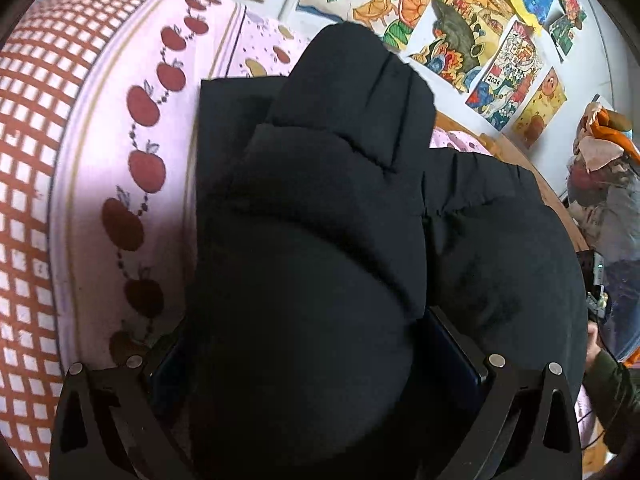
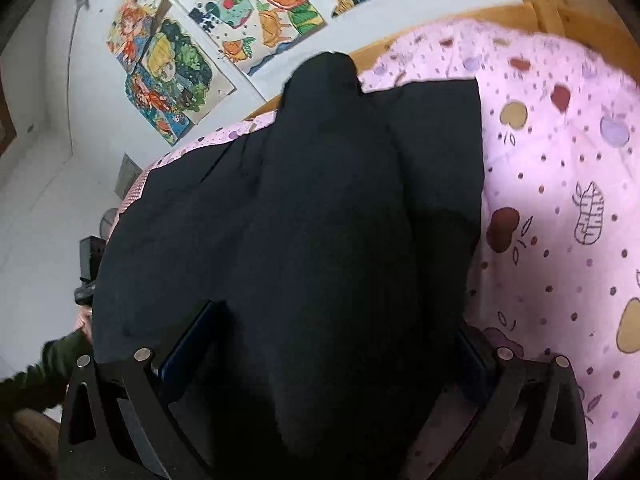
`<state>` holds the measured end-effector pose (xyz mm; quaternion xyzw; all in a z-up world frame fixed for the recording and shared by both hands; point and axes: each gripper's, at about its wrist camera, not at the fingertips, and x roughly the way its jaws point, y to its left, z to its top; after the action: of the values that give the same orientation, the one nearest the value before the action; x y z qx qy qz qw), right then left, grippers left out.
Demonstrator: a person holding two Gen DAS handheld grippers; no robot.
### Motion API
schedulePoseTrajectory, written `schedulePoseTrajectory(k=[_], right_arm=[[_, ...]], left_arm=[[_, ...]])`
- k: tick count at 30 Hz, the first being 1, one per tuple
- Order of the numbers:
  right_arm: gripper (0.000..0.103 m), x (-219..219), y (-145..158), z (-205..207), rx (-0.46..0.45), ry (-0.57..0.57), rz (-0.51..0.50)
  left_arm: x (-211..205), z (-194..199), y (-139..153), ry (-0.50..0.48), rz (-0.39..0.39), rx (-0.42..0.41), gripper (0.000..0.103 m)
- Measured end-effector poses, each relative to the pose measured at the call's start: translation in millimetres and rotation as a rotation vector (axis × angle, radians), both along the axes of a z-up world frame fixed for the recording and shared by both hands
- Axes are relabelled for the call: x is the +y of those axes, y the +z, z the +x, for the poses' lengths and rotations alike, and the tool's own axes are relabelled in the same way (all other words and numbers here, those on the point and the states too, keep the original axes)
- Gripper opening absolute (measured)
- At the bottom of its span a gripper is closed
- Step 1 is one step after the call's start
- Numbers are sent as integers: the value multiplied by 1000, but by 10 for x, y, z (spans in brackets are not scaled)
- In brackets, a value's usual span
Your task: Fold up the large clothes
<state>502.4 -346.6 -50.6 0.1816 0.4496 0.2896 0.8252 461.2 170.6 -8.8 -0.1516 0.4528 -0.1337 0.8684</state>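
Left gripper [image 1: 316, 364] and right gripper [image 2: 324, 356] each clamp a bunched fold of the black coat [image 1: 320, 208] between their fingers.

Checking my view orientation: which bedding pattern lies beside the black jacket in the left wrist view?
The pink band with a row of red apples, beside the black puffy jacket; the red-and-white checked fabric lies farther out.

Soft daylight, dim at the fisheye-curved edges; the black jacket [image 1: 312, 240] reads nearly featureless, slightly motion-blurred.
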Motion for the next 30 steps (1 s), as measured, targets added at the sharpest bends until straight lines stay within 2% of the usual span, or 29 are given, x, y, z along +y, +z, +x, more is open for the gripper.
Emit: schedulePoseTrajectory(k=[5,14,19,21,25,30], right_arm=[[102,39,-67,-5,25,0,-11],[102,12,-143,32,22,-11,46],[102,18,-140,35,24,-11,45],[102,28,-131,40,28,-12,41],[102,49,-36,6,35,-29,4],[102,106,99,-37,61,-25,-23]], left_arm=[[-8,34,-25,-4,-10,13,103],[-19,11,-49,5,1,-4,103],[-60,23,-63,9,7,1,103],[-72,61,-61,9,11,15,103],[-108,163,-13,18,39,95,103],[-117,134,35,49,15,130,102]])
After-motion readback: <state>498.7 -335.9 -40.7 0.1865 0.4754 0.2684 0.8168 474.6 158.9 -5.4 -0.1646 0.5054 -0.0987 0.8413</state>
